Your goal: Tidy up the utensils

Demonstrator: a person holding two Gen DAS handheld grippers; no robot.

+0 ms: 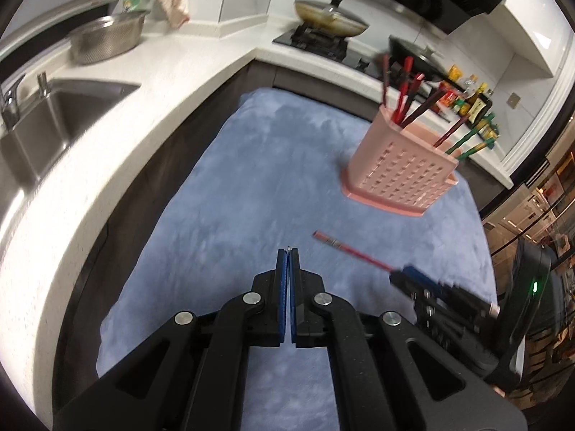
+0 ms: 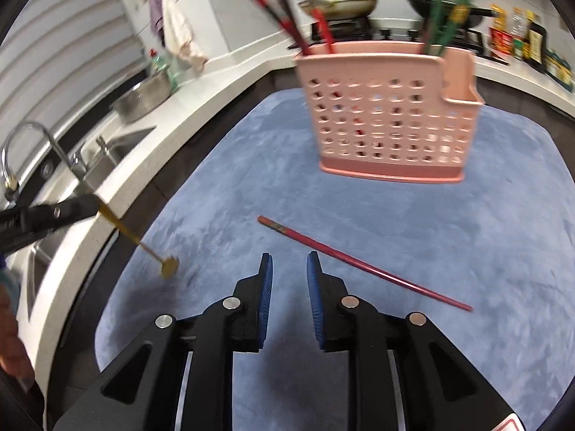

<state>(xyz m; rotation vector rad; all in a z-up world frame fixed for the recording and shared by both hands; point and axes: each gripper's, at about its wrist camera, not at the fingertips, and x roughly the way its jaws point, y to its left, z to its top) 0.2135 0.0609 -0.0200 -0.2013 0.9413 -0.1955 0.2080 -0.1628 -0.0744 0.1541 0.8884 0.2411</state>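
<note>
On the blue mat (image 2: 503,215), the red chopstick (image 2: 359,262) lies loose near the front edge, just right of the right gripper (image 2: 289,269), jaws narrowly apart, empty. Left gripper (image 1: 288,251) pinches a gold spoon (image 2: 169,265). Pink caddy (image 2: 388,115) stands toward the far edge. Risk: narrow gap plus thin, rolling stick—pads may nudge it away.

you will find no legible text in either view: the labels on the row of sauce bottles and jars (image 2: 517,36) along the white kitchen counter (image 1: 151,68) are blurred colour patches only, no brand, number or sign readable.
</note>
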